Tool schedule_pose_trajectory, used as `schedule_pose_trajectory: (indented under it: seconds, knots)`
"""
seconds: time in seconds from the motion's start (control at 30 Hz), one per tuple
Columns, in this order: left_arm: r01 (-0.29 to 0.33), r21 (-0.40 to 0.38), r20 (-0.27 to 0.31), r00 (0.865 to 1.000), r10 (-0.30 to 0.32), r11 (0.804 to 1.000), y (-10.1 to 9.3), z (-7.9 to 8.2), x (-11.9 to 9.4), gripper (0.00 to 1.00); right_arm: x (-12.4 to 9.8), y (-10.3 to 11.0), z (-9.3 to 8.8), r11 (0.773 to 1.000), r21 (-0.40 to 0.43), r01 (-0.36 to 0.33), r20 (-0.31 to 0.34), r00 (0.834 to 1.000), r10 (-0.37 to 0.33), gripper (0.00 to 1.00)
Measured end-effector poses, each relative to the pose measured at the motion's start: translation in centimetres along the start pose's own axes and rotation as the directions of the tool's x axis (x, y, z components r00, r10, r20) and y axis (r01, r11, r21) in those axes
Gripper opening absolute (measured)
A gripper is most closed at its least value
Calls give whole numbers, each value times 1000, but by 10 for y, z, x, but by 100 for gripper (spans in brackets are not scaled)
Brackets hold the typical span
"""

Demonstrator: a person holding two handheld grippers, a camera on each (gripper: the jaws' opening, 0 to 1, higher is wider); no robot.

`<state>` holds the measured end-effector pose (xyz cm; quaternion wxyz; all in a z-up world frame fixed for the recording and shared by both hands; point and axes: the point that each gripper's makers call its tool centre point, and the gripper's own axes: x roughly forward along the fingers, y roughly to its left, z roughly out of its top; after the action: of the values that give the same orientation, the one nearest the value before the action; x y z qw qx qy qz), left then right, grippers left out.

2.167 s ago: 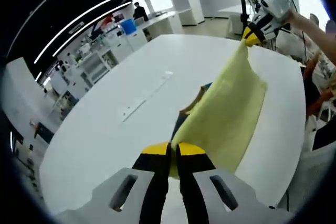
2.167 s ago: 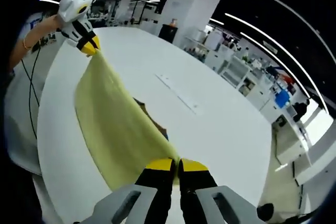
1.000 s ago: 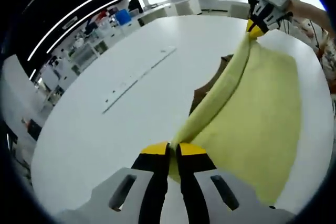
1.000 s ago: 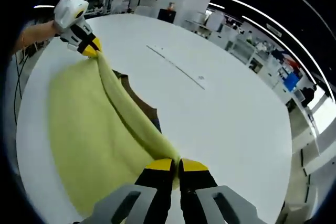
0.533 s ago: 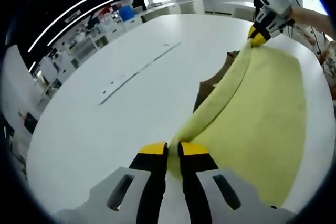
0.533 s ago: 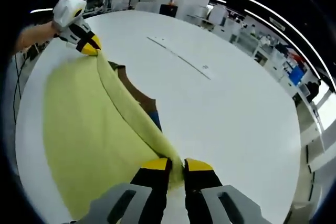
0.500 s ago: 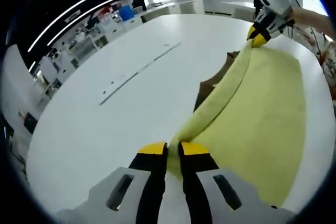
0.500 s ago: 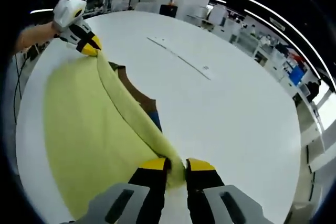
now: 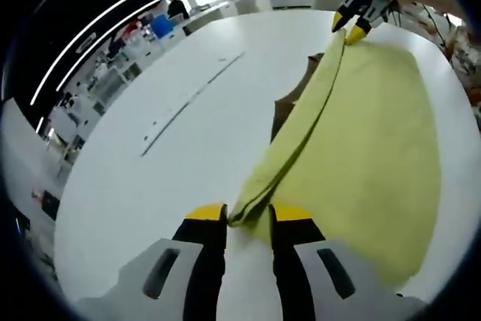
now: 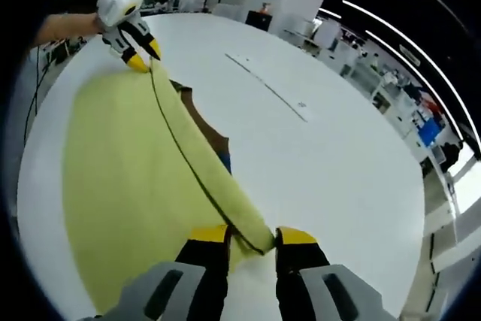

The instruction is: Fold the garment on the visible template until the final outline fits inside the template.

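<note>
The yellow garment (image 9: pixel 361 140) is lying folded over on the white desk (image 9: pixel 173 155), covering most of a brown template (image 9: pixel 289 103) whose edge is peeking out beside the fold, and both the left gripper (image 9: pixel 248 219) and the right gripper (image 10: pixel 252 240) are standing with jaws parted, holding nothing, at opposite ends of the folded edge. The cloth is looking light, thin and limp, so I judge it is best pinched at corners or along the doubled fold. No readable writing is showing.
</note>
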<state>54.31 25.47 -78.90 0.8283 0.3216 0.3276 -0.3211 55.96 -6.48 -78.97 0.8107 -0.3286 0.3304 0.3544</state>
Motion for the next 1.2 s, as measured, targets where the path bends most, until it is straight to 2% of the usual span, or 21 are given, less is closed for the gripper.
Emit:
schedule_pose_trajectory:
  seconds: [0.13, 0.2, 0.27, 0.33, 0.37, 0.4, 0.47, 0.5, 0.53, 0.6, 0.67, 0.73, 0.8, 0.9, 1.0, 1.1, 1.2]
  knots:
    - [-43, 28, -33, 998, 44, 999, 11, -4, 4, 4, 1, -5, 1, 1000, 3, 22, -1, 1000, -22, 8]
    - [-41, 12, -25, 999, 41, 999, 12, -4, 4, 4, 2, -5, 2, 1000, 23, 20, 7, 1000, -21, 3]
    - [-50, -3, -13, 999, 50, 999, 15, -2, 3, 4, 0, -6, 3, 999, 47, 19, 14, 1000, -19, 3]
    - [-61, -79, 8, 998, 62, 995, 19, 0, 4, 4, -1, -10, 6, 990, 137, 22, 39, 999, -28, 2]
    - [-56, -136, 18, 998, 59, 989, 20, 0, 4, 4, -1, -13, 8, 978, 209, 24, 61, 997, -38, 1]
    - [-53, -156, 22, 998, 57, 986, 21, 0, 4, 4, -1, -16, 10, 961, 277, 24, 74, 996, -47, 0]
    - [-64, -277, 28, 997, 75, 959, 24, -1, 6, 5, 0, -18, 13, 923, 384, -4, 103, 994, -39, 0]
    - [-79, -343, 21, 996, 92, 936, 27, -4, 7, 6, 2, -22, 8, 894, 448, 6, 93, 994, -53, 0]
    - [-85, -370, 19, 995, 99, 925, 29, -6, 7, 6, 2, -22, 7, 890, 456, 6, 91, 994, -54, 1]
    - [-93, -453, 38, 992, 124, 886, 34, -6, 9, 7, 4, -23, 1, 863, 504, 15, 71, 996, -59, 2]
    - [-109, -495, 41, 988, 148, 862, 38, -7, 7, 5, 5, -27, -2, 844, 535, 34, 59, 995, -78, 3]
    - [-118, -466, 36, 988, 152, 877, 38, -7, 5, 0, 4, -30, -2, 839, 542, 44, 56, 995, -89, 4]
    - [-116, -448, 32, 989, 146, 886, 35, -6, 2, 3, 3, -34, -5, 827, 558, 61, 47, 993, -104, 5]
    - [-105, -447, 41, 990, 137, 889, 34, -4, -1, 7, 0, -36, -7, 800, 597, 65, 37, 993, -109, 12]
    - [-95, -440, 52, 990, 131, 893, 32, -1, -5, 10, -5, -33, -6, 791, 610, 52, 41, 994, -98, 19]
    - [-79, -444, 55, 992, 115, 893, 27, 0, -10, 15, -10, -25, -1, 780, 626, 10, 61, 996, -61, 29]
    - [-36, -482, 103, 990, 98, 875, 20, 8, -18, 21, -18, -14, 1, 770, 638, -31, 71, 997, -19, 39]
